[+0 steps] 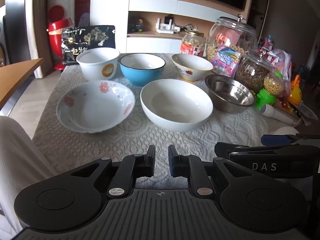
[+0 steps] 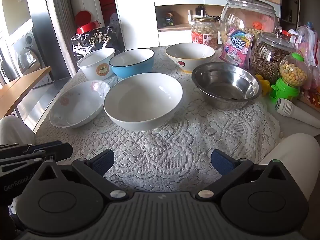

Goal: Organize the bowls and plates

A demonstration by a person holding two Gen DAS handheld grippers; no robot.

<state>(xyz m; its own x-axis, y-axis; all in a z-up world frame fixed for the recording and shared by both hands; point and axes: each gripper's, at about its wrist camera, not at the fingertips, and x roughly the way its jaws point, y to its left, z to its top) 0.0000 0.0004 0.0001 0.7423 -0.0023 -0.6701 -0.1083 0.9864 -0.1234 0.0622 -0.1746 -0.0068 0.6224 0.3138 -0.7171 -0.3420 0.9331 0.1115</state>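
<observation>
Nothing stacked yet; I read this as the pre-grasp step. Landmark: plain white bowl (image 2: 143, 102), mid-table (image 2: 180, 160). Floral bowl (image 2: 77, 105) just left of it, steel bowl (image 2: 226, 85) to its right, blue bowl (image 2: 132, 63) behind. Left claw (image 1: 161, 163) nearly closed, gripping nothing. Right claw (image 2: 162, 163) spread wide, empty, hanging near the white bowl's front. Next, probably: pinch a rim with the right claw and nest.
</observation>
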